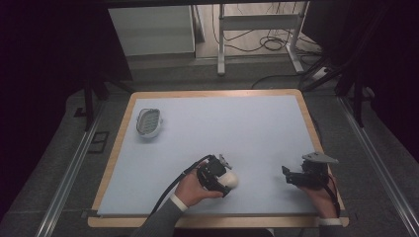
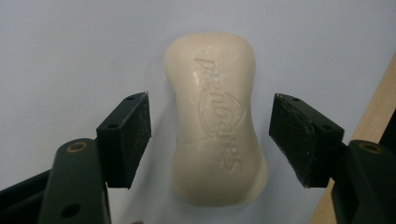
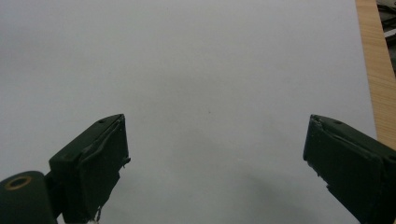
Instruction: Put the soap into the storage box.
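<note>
Left tool (image 2: 210, 140) straddles my soap bar (image 2: 215, 116) near the counter's (image 1: 207, 128) front edge, pads clear; right tool (image 3: 215, 154) gapes

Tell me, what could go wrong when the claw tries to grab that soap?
The soap lies between the left claw pads, with a gap on each side, so nothing is gripped yet. Its smooth, rounded sides could make it squirt out when squeezed. It also lies near the table's wooden edge, so a slip that way might send it off. The soap dish sits far across the table, a long carry for a weak grip.
</note>
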{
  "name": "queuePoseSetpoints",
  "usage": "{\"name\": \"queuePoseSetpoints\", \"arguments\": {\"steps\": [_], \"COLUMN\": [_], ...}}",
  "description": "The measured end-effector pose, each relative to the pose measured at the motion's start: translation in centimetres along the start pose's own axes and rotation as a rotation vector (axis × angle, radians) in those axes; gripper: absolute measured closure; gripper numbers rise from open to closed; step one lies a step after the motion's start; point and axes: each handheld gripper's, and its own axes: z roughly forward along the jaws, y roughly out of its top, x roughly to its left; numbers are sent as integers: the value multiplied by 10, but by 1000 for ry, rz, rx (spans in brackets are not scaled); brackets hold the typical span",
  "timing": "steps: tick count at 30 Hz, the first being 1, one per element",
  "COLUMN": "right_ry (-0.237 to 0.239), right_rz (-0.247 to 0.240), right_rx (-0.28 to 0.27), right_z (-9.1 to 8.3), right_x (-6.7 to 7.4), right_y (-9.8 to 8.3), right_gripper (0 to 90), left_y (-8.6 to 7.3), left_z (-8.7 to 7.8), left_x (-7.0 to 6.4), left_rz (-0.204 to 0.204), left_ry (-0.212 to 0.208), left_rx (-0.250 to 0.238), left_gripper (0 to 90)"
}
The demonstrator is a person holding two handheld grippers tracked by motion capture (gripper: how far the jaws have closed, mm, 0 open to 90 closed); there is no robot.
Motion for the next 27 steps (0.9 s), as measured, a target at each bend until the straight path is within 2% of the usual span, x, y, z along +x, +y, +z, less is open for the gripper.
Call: {"name": "queuePoseSetpoints", "arguments": {"steps": [6, 9, 17, 24, 27], "right_ry": [-5, -11, -16, -16, -16], "right_rz": [1, 4, 5, 2, 2], "right_rx": [4, 6, 6, 7, 10], "right_z": [0, 1, 1, 1, 1], "right_x": [0, -1, -1, -1, -1], "right_y": [0, -1, -1, -1, -1], "right_gripper": [65, 65, 65, 65, 65], "left_y": [1, -1, -3, -2, -1], "left_z": [8, 12, 13, 13, 14], "left_x": [-1, -2, -2, -4, -6], "left_rz": [-20, -14, -12, 2, 10], "left_ry": [0, -3, 1, 11, 27], "left_rx": [0, 21, 30, 39, 52], "left_gripper": [334, 346, 459, 473, 471]}}
